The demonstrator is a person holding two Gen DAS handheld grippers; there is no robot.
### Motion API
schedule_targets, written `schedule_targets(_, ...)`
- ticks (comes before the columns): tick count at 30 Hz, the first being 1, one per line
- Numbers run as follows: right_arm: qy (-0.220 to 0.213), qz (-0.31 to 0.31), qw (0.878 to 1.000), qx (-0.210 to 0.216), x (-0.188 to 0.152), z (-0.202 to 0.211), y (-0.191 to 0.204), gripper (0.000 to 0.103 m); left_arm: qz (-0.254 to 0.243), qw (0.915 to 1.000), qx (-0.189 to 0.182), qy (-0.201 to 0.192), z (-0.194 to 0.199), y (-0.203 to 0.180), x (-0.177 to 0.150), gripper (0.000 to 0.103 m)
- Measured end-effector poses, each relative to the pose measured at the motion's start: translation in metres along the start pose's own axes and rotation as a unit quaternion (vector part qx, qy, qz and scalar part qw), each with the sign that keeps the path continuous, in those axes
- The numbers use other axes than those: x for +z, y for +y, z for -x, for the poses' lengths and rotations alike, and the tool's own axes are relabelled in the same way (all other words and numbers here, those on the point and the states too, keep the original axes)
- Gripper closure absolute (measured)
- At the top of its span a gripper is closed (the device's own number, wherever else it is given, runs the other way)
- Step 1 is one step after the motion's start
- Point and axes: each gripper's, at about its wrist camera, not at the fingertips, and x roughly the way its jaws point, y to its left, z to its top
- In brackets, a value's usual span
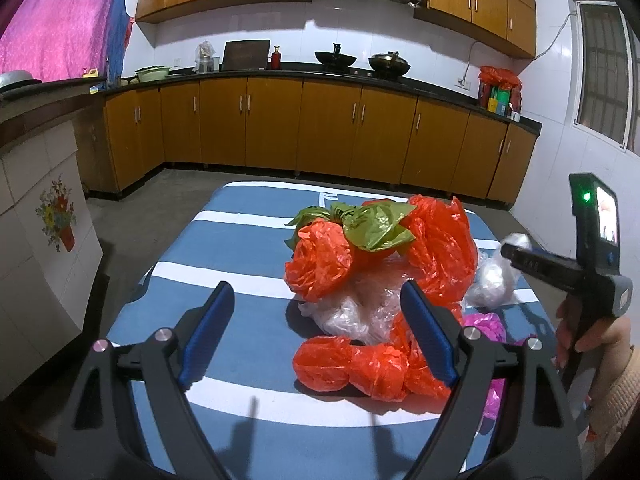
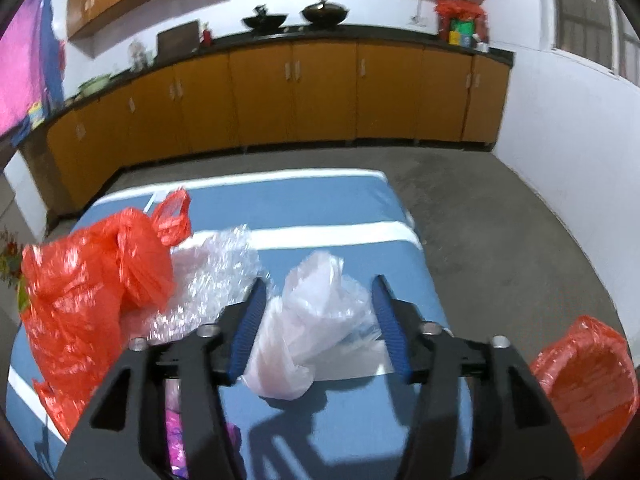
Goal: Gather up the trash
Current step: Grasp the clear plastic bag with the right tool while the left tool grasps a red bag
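On the striped counter point(image 2: 320, 200), your right gripper point(image 2: 318, 328) straddles a clear bag point(image 2: 312, 320), pads apart; orange bags point(image 2: 92, 288) crowd nine o'clock. Left gripper point(image 1: 320, 336) spread, empty.

Both wrist cams look down-forward over the striped table point(image 1: 224, 240) toward the far counter point(image 2: 320, 40); left sits further left; shared: red bags point(image 1: 436, 240).
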Motion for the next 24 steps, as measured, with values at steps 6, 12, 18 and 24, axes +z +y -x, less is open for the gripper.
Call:
schedule_targets(6, -0.007, -0.005, 1.0, 0.013, -0.012, 0.012, -0.006, 0.095, -0.004, 0.9999, -0.013, -0.002, -0.002, -0.009, 0.004, 0.02)
schedule_targets(12, -0.04, -0.008, 0.999, -0.001, -0.019, 0.045, -0.014, 0.096, -0.015, 0.9991, -0.038, -0.014, -0.005, -0.032, 0.023, 0.023)
schedule_targets(18, -0.045, -0.023, 0.999, -0.002, -0.027, 0.067, -0.029, 0.096, -0.024, 0.9969, -0.075, 0.0, -0.025, -0.066, 0.046, 0.037)
schedule_targets(24, -0.042, -0.031, 0.999, 0.002, -0.034, 0.073, -0.039, 0.096, -0.039, 0.9961, -0.072, 0.033, -0.058, -0.092, 0.056, 0.05)
